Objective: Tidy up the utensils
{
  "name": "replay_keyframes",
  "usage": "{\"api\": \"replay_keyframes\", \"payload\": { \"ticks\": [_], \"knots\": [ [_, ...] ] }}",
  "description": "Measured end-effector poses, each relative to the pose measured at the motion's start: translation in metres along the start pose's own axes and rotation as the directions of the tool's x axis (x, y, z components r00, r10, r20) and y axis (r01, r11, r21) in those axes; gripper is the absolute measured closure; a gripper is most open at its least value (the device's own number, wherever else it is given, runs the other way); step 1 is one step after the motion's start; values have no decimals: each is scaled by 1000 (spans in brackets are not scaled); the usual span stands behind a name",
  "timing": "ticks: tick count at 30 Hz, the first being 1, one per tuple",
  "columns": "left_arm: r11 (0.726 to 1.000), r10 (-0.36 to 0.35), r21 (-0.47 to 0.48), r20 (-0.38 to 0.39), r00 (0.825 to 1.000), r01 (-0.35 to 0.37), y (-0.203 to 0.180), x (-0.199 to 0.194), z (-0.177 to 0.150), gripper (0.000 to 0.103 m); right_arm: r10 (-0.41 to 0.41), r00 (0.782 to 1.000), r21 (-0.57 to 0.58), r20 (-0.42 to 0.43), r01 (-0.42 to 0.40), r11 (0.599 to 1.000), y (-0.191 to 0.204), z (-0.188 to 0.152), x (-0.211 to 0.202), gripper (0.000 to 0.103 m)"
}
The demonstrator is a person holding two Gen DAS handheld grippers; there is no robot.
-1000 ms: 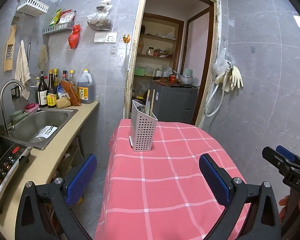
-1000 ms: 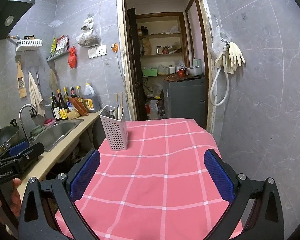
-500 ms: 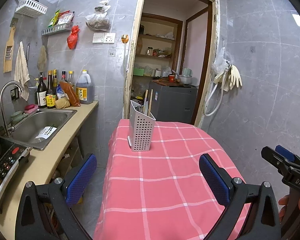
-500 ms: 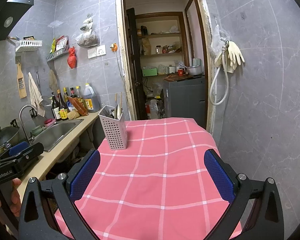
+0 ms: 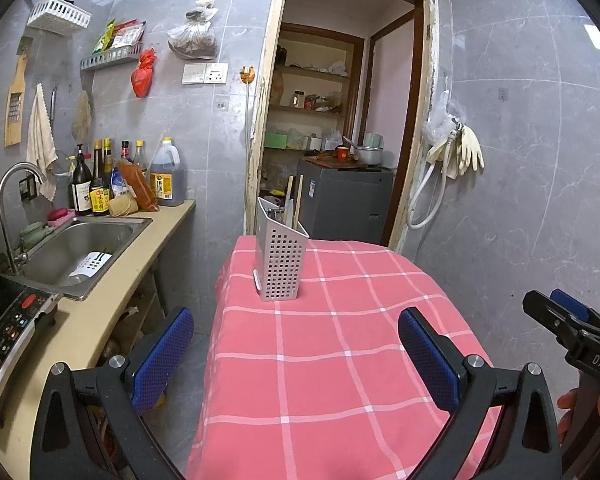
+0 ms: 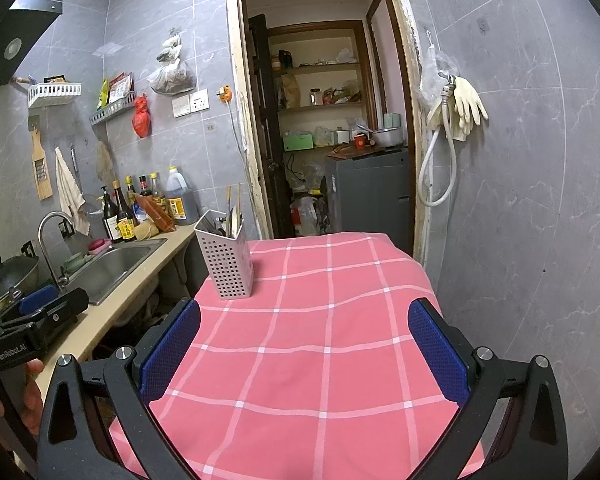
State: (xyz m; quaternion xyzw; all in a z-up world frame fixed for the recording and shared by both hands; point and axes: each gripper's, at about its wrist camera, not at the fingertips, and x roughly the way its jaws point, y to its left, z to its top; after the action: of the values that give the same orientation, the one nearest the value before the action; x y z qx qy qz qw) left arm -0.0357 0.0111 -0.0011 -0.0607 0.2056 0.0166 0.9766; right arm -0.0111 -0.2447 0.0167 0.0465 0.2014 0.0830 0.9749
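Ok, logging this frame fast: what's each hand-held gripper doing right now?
Left hand-held gripper: open, holding nothing.
Right hand-held gripper: open, holding nothing.

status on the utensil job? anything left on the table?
Looks nearly finished. Chopsticks and other utensils stand in the holder; no loose utensils show on the tablecloth. Nothing in hand: left gripper and right gripper are open, empty, short of the holder.

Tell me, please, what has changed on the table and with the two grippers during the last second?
Almost nothing. In the left wrist view the utensil holder drifts slightly left and up, so the left gripper shifted a little. Nothing was grasped or released. Both the left and the right gripper remain open and empty, and the holder stands upright on the pink checked tablecloth, utensils inside.
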Motion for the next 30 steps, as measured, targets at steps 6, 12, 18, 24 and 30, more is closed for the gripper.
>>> {"api": "replay_keyframes", "payload": {
  "ticks": [6,12,18,24,30],
  "knots": [
    [1000,2,-1,-3,1000,-2,0,2,0,0,-1,1000,1,-1,1,1000,1,0,0,1],
    [1000,3,1,-5,1000,-3,1,3,0,0,-3,1000,1,-1,3,1000,2,0,0,1],
    [1000,4,-3,-8,1000,-4,2,3,0,0,-3,1000,2,-2,3,1000,1,-1,-1,1],
    [1000,4,-2,-9,1000,-4,3,4,0,0,-2,1000,3,-3,2,1000,2,0,0,1],
    [1000,2,-1,-11,1000,-2,4,5,0,0,-4,1000,4,-4,4,1000,0,0,0,1]
  ]
}}
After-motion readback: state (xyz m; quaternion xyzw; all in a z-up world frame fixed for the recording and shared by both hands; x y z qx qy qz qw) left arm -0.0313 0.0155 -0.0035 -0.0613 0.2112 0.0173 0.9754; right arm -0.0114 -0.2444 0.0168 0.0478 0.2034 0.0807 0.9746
